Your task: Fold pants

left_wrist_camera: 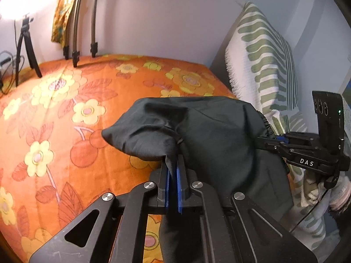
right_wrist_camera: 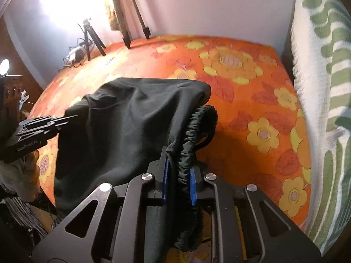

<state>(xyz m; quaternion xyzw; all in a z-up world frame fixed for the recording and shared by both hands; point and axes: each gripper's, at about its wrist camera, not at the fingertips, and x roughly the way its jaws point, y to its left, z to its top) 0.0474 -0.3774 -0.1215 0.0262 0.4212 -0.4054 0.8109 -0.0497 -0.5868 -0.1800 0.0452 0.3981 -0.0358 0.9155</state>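
Pants (left_wrist_camera: 210,131), black, hang bunched between the two grippers above the bed (left_wrist_camera: 92,100), which carries an orange bedspread with yellow flowers.

Left gripper (left_wrist_camera: 173,164): jaws nearly together, blue pads clamped on a thin fold of the black fabric. The cloth drapes forward over the fingertips and down on the right side of the gripper.

Right gripper (right_wrist_camera: 178,166): jaws narrow, closed on the gathered elastic waistband (right_wrist_camera: 197,122), which runs between the blue pads and loops out ahead of them. The rest of the garment spreads to the left in the right wrist view, toward the other gripper, and its lower edge falls below the edge of the bed.

Green-and-white striped pillow (left_wrist_camera: 265,65): upright against the wall, at the right side of the bed.

Tripod legs (left_wrist_camera: 75,52): on the far edge of the bed by the wall. A smaller tripod (left_wrist_camera: 26,43) stands to the left of them, under a bright light.
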